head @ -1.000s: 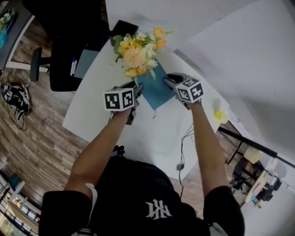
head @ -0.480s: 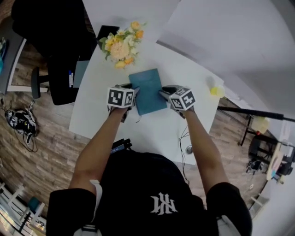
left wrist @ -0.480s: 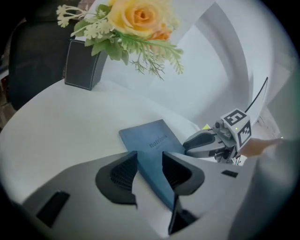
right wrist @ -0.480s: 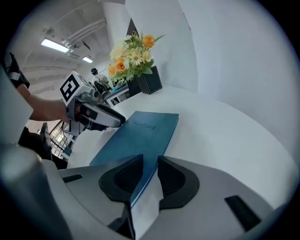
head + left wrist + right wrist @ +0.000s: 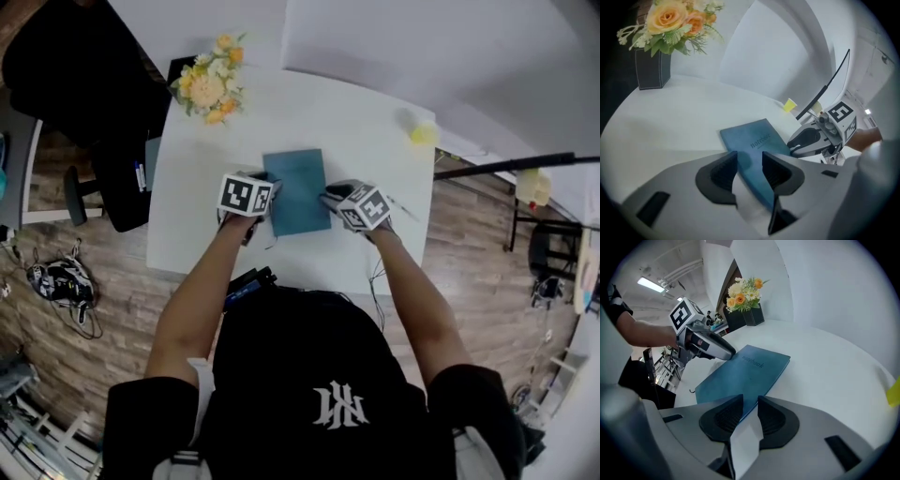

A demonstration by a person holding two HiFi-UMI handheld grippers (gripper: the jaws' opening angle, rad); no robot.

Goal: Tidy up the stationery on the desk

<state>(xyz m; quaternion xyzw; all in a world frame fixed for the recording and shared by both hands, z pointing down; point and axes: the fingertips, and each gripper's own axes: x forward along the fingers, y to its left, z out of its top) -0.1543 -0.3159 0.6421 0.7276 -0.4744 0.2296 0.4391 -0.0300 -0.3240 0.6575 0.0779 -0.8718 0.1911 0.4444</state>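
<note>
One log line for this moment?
notebook flat on desk | left hand-held gripper open, at left edge | right hand-held gripper open, at right edge

The person wears a black short-sleeved T-shirt (image 5: 281, 366) with a white emblem (image 5: 341, 405) and a white band (image 5: 196, 377) at the left sleeve. The left gripper (image 5: 273, 191) and right gripper (image 5: 327, 196) have smooth pale grey bodies and black ribbed pads (image 5: 723, 171). Each carries a white cube (image 5: 246, 195) printed with black square markers, and a thin dark cable (image 5: 374, 281) trails below the right one.
</note>
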